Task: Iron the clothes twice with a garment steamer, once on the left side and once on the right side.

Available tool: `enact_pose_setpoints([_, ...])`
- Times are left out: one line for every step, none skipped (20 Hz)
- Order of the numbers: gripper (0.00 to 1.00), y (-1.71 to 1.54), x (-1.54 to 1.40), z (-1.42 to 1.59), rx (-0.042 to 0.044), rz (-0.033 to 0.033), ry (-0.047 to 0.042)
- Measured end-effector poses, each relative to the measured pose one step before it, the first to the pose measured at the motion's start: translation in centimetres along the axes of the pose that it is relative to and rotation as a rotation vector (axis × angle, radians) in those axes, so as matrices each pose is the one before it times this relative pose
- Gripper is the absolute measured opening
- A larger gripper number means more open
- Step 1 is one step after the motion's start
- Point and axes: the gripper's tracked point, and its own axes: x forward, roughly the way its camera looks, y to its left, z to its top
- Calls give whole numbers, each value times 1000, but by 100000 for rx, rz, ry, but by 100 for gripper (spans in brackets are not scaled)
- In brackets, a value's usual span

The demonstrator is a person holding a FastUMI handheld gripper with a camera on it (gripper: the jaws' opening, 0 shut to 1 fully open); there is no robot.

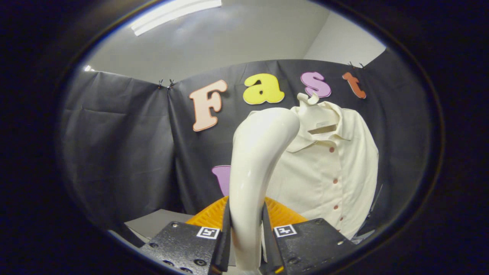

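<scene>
Shirt (pixel 328 172) left side hidden behind steamer (pixel 256 164).

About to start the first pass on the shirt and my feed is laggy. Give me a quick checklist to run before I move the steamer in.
1. Grip: hand-held gripper fingers closed on the steamer handle from both sides: ok.
2. Shirt hanging upright, front facing us: ok.
3. Steamer head touching fabric: cannot tell.
4. Path to the shirt's buttons side clear: ok.
5. Steam on: cannot tell.
</scene>
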Motion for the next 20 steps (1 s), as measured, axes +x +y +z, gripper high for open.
enact_pose_setpoints([38, -772, 834, 287, 783, -1760, -490])
enact_pose_setpoints([38, -760, 772, -266, 390, -2353, 753])
enact_pose_setpoints([38, -673, 946, -25, 565, -2069, -550])
enact_pose_setpoints([38, -408, 826, -330, 1568, -936, 761])
enact_pose_setpoints([38, -198, 866, -464, 1175, -503, 418])
enact_pose_setpoints([39, -435, 840, -446, 735, -915, 81])
enact_pose_setpoints([39, -624, 1007, -763, 714, -1073, 1861])
enact_pose_setpoints([39, -493, 770, -721, 907, -797, 1459])
enact_pose_setpoints([39, -416, 528, -590, 1068, -434, 943])
enact_pose_setpoints([39, -314, 476, -478, 1305, 53, 1068])
enact_pose_setpoints([39, -36, 225, -381, 1979, 1159, 9])
enact_pose_setpoints([39, 43, 226, -259, 1693, 1360, 181])
enact_pose_setpoints([38, -206, 226, -330, 1294, 1343, 573])
enact_pose_setpoints([39, -230, 146, -531, 856, 430, 1388])
enact_pose_setpoints([39, -274, 183, -426, -328, -146, 757])
enact_pose_setpoints([39, -311, 40, -580, -487, -374, 1568])
enact_pose_setpoints([39, -174, -27, -524, -895, -288, 771])
enact_pose_setpoints([39, -97, 96, -409, -519, -5, 579])
enact_pose_setpoints([39, -39, -8, -617, -537, 326, 1092])
enact_pose_setpoints([39, -35, 66, -375, 291, 425, 168])
